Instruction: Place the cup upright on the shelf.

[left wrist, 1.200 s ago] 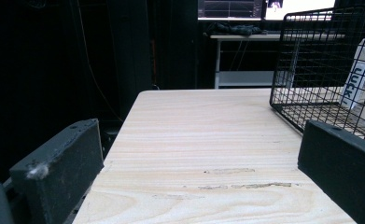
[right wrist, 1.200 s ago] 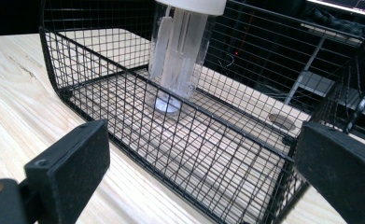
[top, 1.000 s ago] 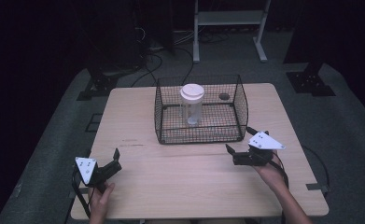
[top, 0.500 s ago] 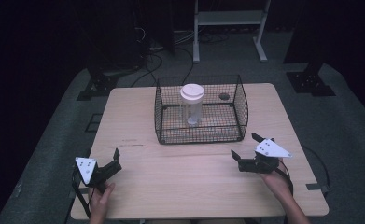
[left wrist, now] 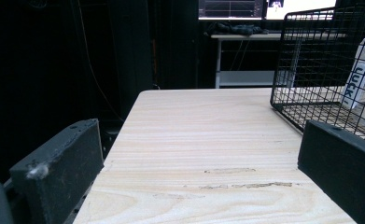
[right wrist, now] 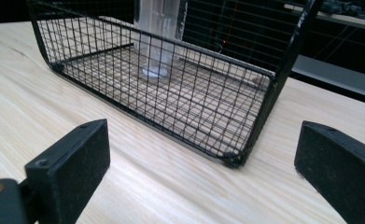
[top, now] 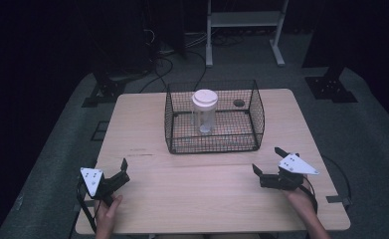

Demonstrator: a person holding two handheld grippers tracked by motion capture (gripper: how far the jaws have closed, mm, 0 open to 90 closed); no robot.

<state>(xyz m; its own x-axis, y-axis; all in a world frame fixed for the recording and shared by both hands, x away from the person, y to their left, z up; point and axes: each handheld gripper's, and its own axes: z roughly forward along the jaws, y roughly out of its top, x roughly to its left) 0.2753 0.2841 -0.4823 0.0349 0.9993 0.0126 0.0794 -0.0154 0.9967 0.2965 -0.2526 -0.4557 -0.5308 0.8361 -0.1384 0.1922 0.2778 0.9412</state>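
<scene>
Both pairs of jaws are wide apart, and we hold nothing in them. Our left gripper (top: 116, 177) sits low at the near left of the table (top: 147, 124). Its black jaws point toward the far right. In the left gripper view we see bare wood between those jaws, with a few scuff marks on it. Our left hand (top: 107, 214) holds this gripper from below, at the near edge.

Our right gripper (top: 267, 162) sits at the near right of the table, and our right hand (top: 299, 196) holds it. Its jaws point left and toward the far side, at the near right corner of the basket (top: 259, 117). In the right gripper view, that wire corner (right wrist: 234, 158) shows between the jaws, but the jaws do not touch it.

We see the black wire basket at the far middle of the table. It is open at the top. A clear jar (top: 204, 112) with a white lid stands upright inside it, nearer its left half. The jar is well apart from both grippers. A small dark round thing (top: 239, 103) lies at the far right of the basket; we cannot tell what it is.

Cables trail from each gripper toward us.
</scene>
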